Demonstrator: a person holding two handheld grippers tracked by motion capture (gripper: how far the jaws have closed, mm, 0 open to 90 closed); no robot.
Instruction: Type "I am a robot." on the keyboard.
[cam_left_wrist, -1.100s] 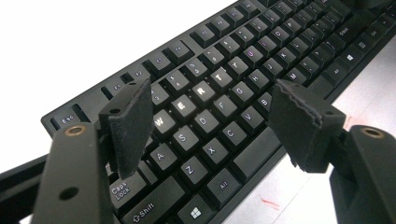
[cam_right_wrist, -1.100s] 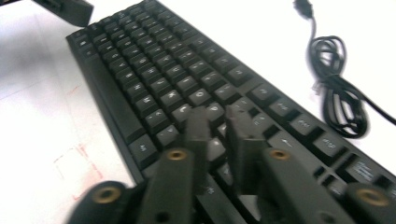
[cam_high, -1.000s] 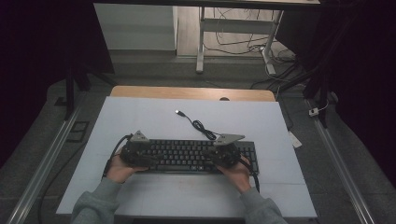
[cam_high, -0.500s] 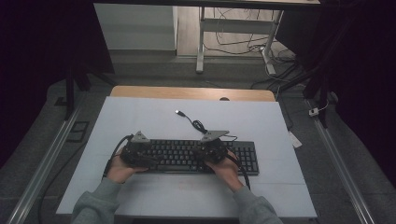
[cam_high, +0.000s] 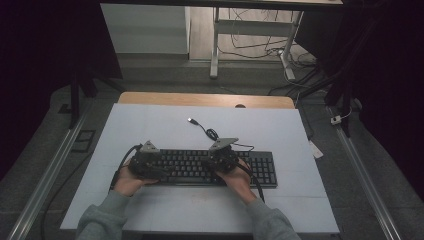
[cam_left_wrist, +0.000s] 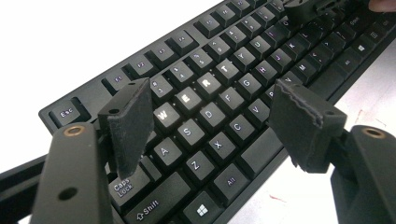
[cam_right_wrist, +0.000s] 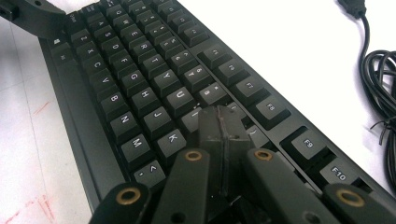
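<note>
Black keyboard (cam_high: 210, 167) on the white table (cam_high: 150, 125): left gripper (cam_left_wrist: 210, 121) gapes empty at nine o'clock; right gripper (cam_right_wrist: 219, 123), pinched together empty, sits mid-board.

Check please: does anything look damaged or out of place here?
The pad on one jaw of the left gripper is ragged and chipped along its top edge. The keyboard lies straight; its cable is unplugged.
</note>
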